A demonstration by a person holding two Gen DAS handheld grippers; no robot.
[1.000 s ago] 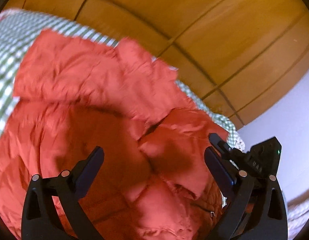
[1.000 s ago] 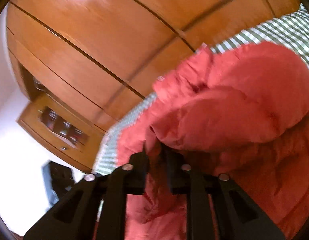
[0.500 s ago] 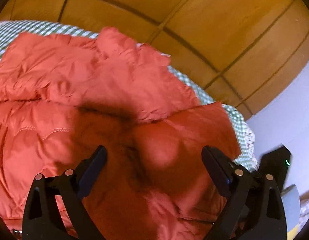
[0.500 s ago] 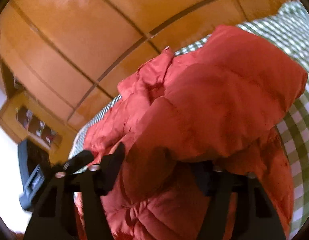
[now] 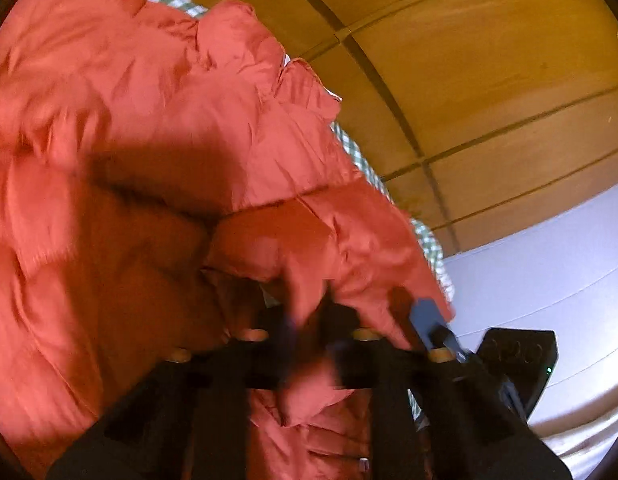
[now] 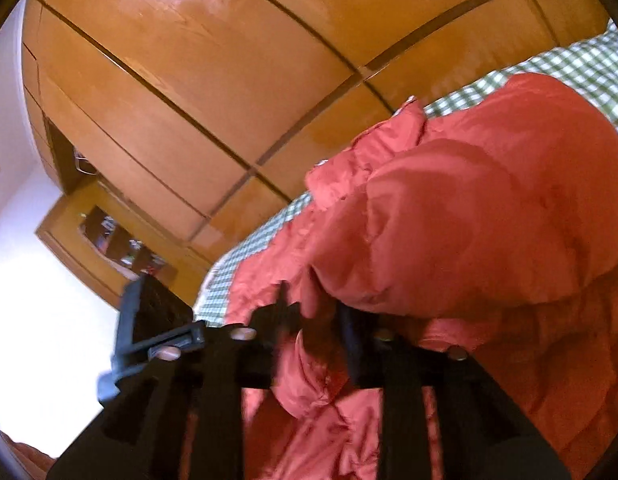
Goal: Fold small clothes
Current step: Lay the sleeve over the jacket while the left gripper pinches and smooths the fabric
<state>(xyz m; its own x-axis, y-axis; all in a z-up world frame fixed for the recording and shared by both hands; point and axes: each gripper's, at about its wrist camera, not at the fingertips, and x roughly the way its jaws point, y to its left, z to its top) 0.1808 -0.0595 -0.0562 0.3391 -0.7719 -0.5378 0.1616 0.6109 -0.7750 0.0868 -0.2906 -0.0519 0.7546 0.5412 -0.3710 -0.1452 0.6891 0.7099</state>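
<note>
A red puffy jacket (image 5: 157, 128) lies bunched on a green-and-white checked bedspread (image 6: 569, 64). My left gripper (image 5: 309, 320) is shut on a fold at the jacket's near edge, and the fabric bulges out between its fingers. My right gripper (image 6: 313, 320) has a thick fold of the same jacket (image 6: 469, 208) between its fingers. Its jaws are opening, though the fabric fills the gap and the pads still press on it. The two grippers sit close side by side. The right one's black body (image 5: 521, 356) shows in the left wrist view, and the left one's body (image 6: 149, 320) shows in the right wrist view.
A tall wooden wardrobe (image 6: 229, 80) stands right behind the bed. A wooden shelf unit (image 6: 109, 240) with small items is at the left beside a white wall (image 5: 549, 260). The checked bedspread shows only as a narrow strip around the jacket.
The left jaws went from wide open to shut on a jacket fold as that gripper moved in. The right jaws spread wide half a second ago and now stand narrower around a thick fold.
</note>
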